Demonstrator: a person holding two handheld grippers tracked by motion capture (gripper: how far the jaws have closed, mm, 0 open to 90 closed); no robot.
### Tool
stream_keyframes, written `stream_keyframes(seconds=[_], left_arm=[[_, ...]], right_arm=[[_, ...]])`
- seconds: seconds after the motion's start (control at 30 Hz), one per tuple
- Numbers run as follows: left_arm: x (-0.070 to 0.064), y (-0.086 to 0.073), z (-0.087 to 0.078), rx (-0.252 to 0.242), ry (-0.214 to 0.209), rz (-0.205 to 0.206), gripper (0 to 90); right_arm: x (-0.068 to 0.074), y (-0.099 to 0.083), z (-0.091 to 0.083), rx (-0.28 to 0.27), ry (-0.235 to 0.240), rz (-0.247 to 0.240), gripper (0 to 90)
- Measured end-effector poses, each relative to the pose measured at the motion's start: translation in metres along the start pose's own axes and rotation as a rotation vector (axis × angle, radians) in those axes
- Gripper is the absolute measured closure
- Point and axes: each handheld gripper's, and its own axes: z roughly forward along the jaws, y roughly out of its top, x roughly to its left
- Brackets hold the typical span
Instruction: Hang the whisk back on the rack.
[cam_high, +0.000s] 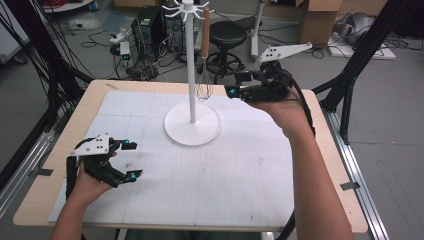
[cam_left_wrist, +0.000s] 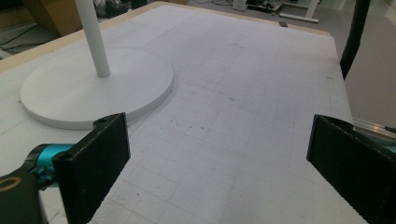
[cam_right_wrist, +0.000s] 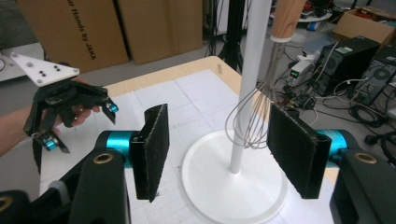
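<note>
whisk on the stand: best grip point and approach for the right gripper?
Grip the whisk on its straight wooden handle, above the wire loops, which look springy and likely to slip. It hangs upright from a hook on the stand, so come in level from the right gripper's side, jaws either side of the handle.

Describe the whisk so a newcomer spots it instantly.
Find the white stand rising from its round base at the far middle of the table. The whisk hangs from a hook at its top, just right of the pole, near the right tongs. It alone has a wooden handle and wire loops.
</note>
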Motion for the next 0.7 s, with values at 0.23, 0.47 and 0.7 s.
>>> stream_keyframes(seconds=[0.23,0.47,0.7], left_arm=[[0.000,0.000,-0.001,-0.007,-0.004,0.003,6.6],[-0.001,0.001,0.000,-0.010,-0.009,0.003,6.6],[-0.001,0.002,0.001,-0.016,-0.013,-0.001,6.6]], right_arm=[[0.003,-0.017,-0.003,0.003,0.010,0.005,35.3],[0.008,-0.038,-0.006,-0.013,0.026,0.019,32.2],[0.014,-0.066,-0.011,-0.028,0.027,0.024,29.0]])
